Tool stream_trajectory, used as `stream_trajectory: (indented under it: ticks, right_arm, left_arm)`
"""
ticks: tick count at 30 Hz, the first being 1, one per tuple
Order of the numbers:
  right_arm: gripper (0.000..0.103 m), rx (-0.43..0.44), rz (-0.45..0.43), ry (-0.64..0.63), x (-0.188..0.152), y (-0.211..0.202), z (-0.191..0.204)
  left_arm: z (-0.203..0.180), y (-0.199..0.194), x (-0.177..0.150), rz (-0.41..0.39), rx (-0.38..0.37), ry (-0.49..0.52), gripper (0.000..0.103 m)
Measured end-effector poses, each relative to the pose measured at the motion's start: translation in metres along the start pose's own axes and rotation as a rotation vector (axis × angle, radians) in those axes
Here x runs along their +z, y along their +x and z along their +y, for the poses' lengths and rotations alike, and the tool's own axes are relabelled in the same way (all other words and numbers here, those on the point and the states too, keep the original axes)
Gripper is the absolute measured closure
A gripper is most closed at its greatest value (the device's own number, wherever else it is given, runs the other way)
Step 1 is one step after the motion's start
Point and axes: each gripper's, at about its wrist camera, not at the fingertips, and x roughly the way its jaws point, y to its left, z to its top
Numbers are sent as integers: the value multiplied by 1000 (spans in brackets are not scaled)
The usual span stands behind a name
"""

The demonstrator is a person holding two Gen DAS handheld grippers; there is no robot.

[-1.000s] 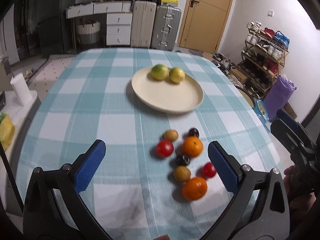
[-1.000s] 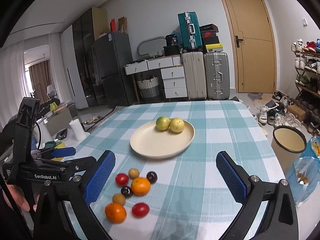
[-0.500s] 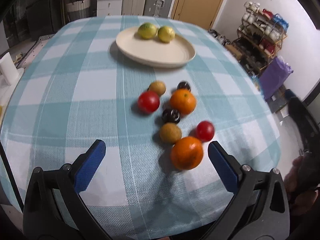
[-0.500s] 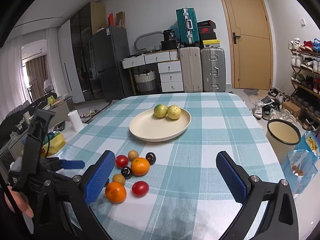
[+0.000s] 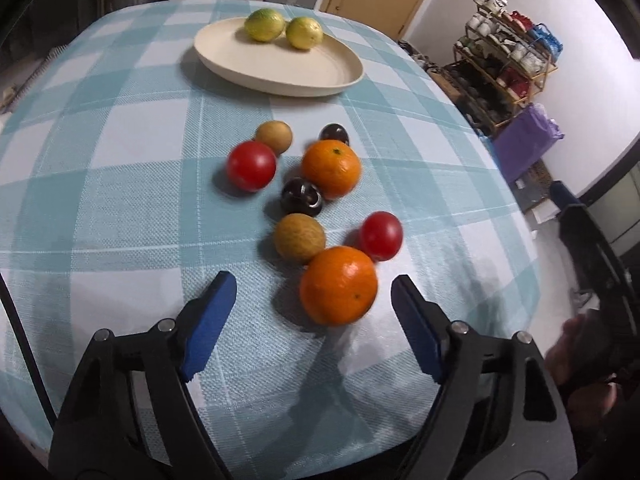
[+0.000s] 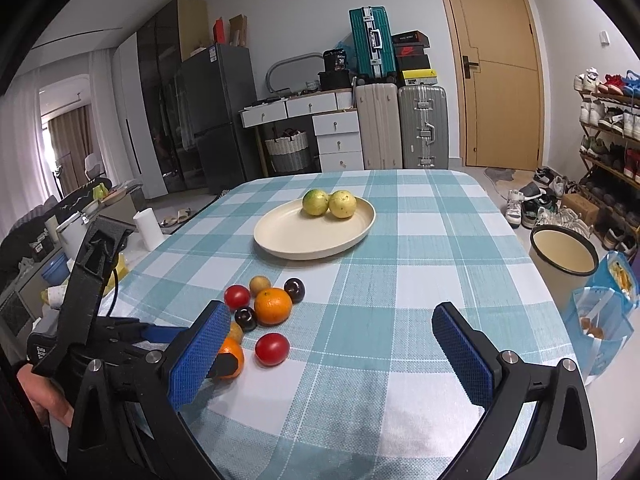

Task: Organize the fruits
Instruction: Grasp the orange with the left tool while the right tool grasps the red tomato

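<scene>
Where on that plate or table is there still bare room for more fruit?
The plate is bare across its near half; two yellow-green fruits sit at its far rim. The checked cloth right of the fruit cluster is free. It is crowded around the near orange.

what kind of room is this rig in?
Looks like a lived-in home, probably a dining area by the entrance: a table with a checked cloth, a fridge, stacked suitcases and a shoe rack beside the door.

Left hand-held gripper: tilted down, jaws just closing, either side of the nearest orange, not yet pressing.
Right hand-held gripper: jaws wide apart, right of that orange.
</scene>
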Motion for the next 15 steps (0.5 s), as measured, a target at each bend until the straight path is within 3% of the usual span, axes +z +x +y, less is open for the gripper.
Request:
stream_trajectory:
  ticks: [1,3,6,15]
  right_arm:
    - [0,0,1,2,-1,0,-1]
    - [0,0,7,4,-2,2,-2]
    - [0,2,18,11,-4,4,-4]
    - [0,13,45,11,-7,10,-1]
  left_arm:
    - [1,-1,0,-2,-16,-2,31]
    - [2,-3,1,-2,-56,-7,52]
    - [1,-5,1,-8,-100,1,68]
    - [1,-18,-4,-10,-130,24,69]
